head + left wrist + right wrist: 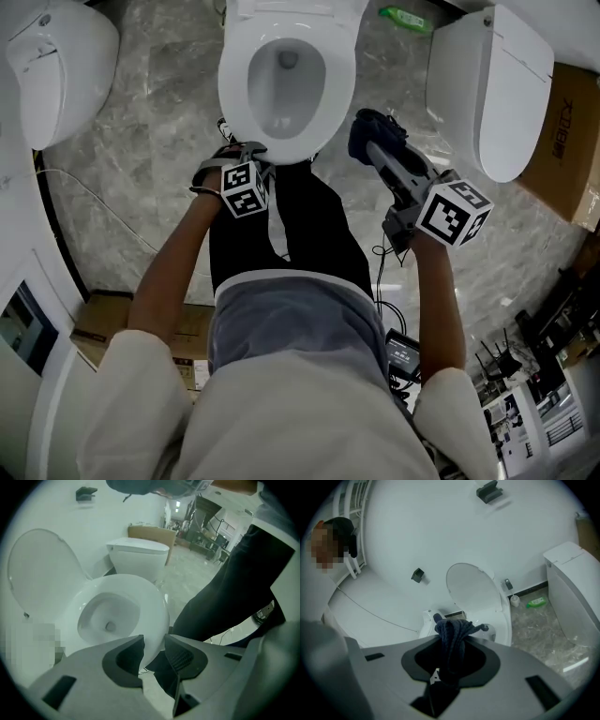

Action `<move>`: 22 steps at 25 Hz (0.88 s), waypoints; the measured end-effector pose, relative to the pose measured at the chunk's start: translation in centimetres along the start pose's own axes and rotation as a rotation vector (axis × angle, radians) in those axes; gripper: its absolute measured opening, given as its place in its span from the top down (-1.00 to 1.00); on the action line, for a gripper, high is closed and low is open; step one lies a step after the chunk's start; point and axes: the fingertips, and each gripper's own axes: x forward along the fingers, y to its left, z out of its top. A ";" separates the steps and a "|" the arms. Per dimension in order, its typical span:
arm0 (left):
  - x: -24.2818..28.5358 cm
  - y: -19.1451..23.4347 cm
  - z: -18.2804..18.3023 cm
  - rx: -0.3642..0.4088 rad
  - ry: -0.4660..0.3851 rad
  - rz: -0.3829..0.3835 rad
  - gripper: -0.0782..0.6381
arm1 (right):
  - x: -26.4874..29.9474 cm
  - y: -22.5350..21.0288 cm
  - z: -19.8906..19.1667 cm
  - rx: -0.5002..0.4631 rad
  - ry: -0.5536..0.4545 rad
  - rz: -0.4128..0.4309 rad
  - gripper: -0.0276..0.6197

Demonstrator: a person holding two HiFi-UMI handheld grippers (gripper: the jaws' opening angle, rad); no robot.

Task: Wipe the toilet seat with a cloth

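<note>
Hovering beside the toilet seat (236, 94), the right tool (449, 665) clamps a bunched dark cloth (451, 637) clear of it; left tool (153, 656) narrowly parted, empty; wiping apparently yet to start

The toilet seat (234, 89) is a white, glossy oval ring lying flat on the bowl (286, 89). It sits at 12 o'clock in the head view, with its rounded front edge toward 6 o'clock. In the left gripper view the seat (152, 602) looks clean and bare. The cloth (367, 127) is dark blue, bunched into a crumpled wad and pinched between the jaws of the right gripper (380, 150). It is off the seat, close by its rim at about 4 o'clock. A twisted end of the cloth (452, 637) pokes out toward 2 o'clock.
</note>
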 end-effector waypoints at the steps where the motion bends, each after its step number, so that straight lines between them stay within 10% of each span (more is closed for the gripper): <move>1: 0.8 -0.4 -0.4 -0.001 0.011 -0.007 0.40 | 0.1 -0.3 -0.2 0.001 0.003 -0.004 0.65; 22: 13.2 -0.6 -4.5 -0.164 0.028 0.075 0.47 | 9.8 -6.2 -6.9 0.110 0.068 -0.037 0.65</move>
